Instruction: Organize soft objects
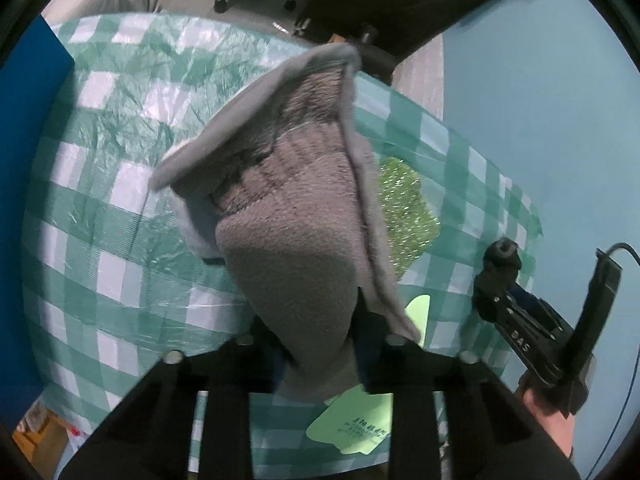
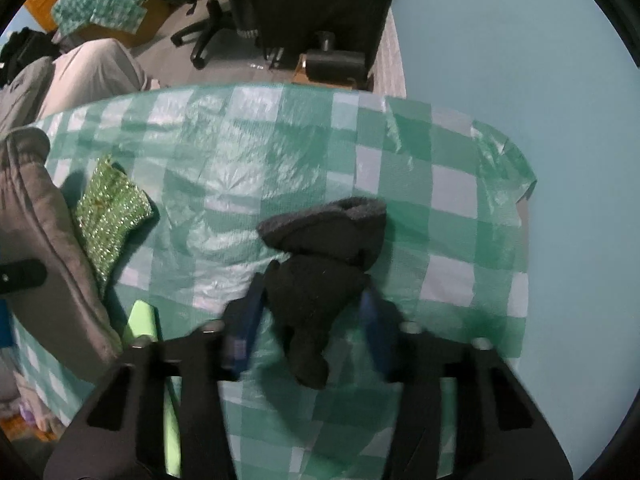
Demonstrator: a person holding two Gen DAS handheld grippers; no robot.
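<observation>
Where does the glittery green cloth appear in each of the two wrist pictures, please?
Left wrist: right of centre, partly hidden behind the grey towel; glittery green cloth.
Right wrist: far left, beside the grey towel; cloth.
Shared landmark: the green checked tablecloth.

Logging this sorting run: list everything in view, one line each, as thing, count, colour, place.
Grey cloth: one, grey, pinched in left gripper.
Dark cloth: one, black, on tablecloth between right gripper's fingers.
Glitter pad: one, sparkly green, beside grey cloth.
Paper tags: at least two, light green, under left gripper.
Tablecloth: one, green-white check.
Office chair: one, black, background.
Left gripper: shut.
Right gripper: pads against dark cloth.
</observation>
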